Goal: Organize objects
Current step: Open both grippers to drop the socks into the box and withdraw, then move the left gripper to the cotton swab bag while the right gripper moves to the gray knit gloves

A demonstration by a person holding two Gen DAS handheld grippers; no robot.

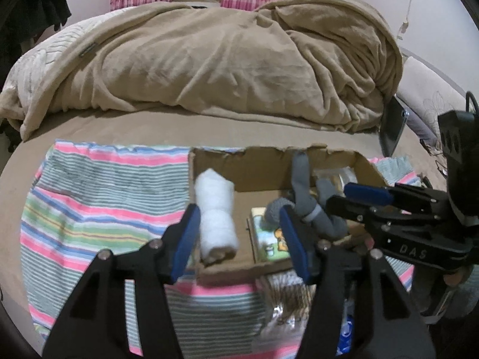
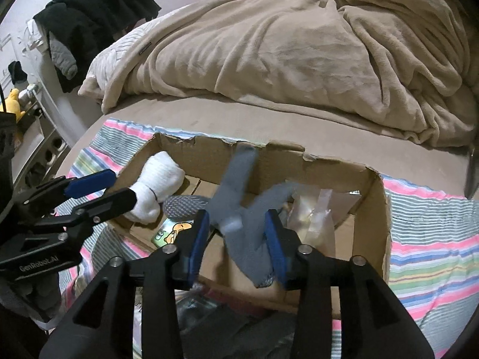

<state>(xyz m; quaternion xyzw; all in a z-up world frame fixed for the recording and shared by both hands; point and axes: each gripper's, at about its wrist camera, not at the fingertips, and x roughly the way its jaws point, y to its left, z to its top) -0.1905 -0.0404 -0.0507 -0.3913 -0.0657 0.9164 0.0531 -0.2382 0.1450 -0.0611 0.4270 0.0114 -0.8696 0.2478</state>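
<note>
Behind cardboard box, rumpled beige blanket on bed

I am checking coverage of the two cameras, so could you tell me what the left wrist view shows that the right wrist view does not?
Only the left wrist view: a dark phone propped at the blanket's right end, and a floral pillow behind it.

Only the right wrist view: black clothes hanging at upper left and a yellow toy on a shelf.

Both: the cardboard box on the striped cloth, the white roll between the left gripper's open jaws, the grey sock between the right gripper's, and the blanket.
</note>
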